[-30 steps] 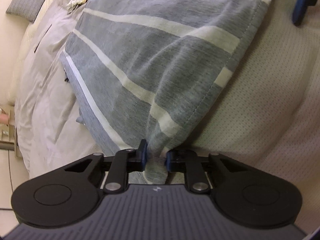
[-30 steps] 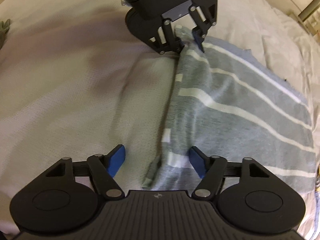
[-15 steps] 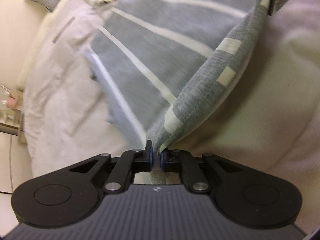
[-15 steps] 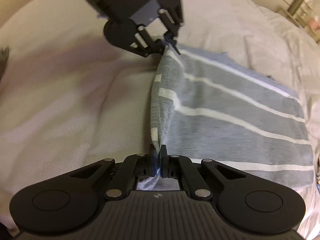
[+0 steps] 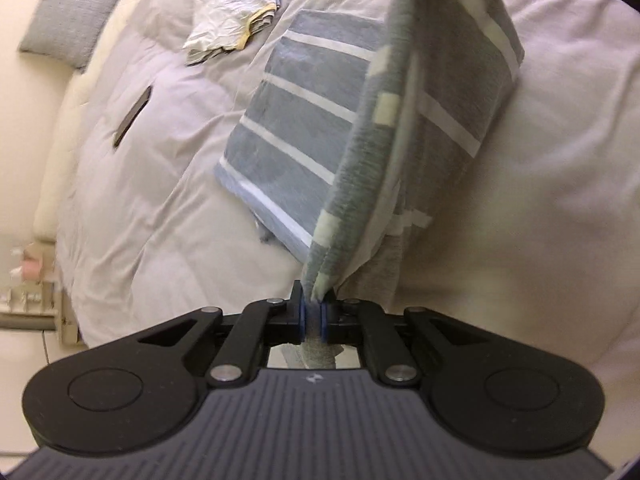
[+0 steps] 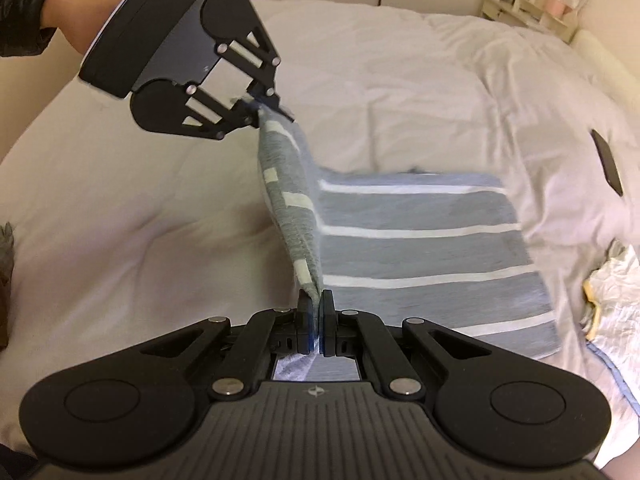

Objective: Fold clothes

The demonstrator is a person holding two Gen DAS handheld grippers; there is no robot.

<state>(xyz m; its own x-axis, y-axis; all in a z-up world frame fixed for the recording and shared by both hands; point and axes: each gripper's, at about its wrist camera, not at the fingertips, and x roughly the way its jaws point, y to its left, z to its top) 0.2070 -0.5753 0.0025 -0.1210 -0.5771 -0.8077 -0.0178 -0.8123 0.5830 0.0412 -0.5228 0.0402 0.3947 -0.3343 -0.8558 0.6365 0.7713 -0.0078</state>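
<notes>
On the wide bed [image 6: 400, 80], under its pale rumpled duvet, the grey striped garment [image 6: 420, 248] lies half spread, its far part flat on the cover and its near edge pulled up off it into a taut, doubled ridge. That lifted hem runs straight between the two tools. The left gripper [image 6: 260, 110], seen from the right wrist camera with a bare forearm and dark sleeve behind it, has its jaws pinched tight on one corner of the hem, held up above the bedding. The right gripper [image 6: 316, 320] has its jaws clamped together on the other corner, a thin fold of grey cloth squeezed between the blue-edged pads [image 6: 306, 328]. From the left wrist camera the same hem rises from the left tool's closed fingers [image 5: 304, 316] up toward the top of the view, white stripes showing along it. Beside the garment, a crumpled pale cloth [image 5: 232, 12] with a yellow trim sits well apart, a grey cushion [image 5: 74, 10] near the bed's edge, and a small dark flat object [image 5: 132, 116] rests on the duvet.
</notes>
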